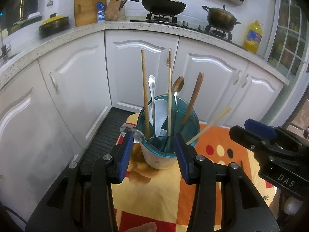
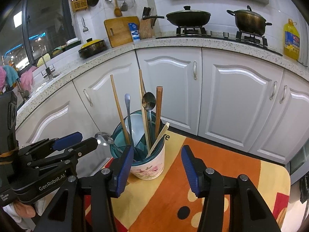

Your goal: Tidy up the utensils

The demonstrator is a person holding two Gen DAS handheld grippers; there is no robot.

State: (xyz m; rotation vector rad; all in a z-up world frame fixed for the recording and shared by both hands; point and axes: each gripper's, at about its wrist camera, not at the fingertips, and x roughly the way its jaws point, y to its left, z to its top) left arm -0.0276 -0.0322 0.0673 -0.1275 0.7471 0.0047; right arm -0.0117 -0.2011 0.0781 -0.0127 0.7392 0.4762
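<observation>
On the near edge of the orange cloth (image 2: 166,191) stands your utensil cup (image 1: 164,135), already full. Your left gripper (image 1: 154,143) brackets it, parted and steadying nothing yet; your right gripper (image 2: 157,154) hangs half-open and empty beside it.

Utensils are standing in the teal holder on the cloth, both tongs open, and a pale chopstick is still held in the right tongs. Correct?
Not quite. The right tongs are open with nothing between the pads. The pale chopstick already leans in the teal holder, as the right wrist view shows. The rest holds: utensils stand in the holder on the cloth, and the left tongs are open too.
</observation>
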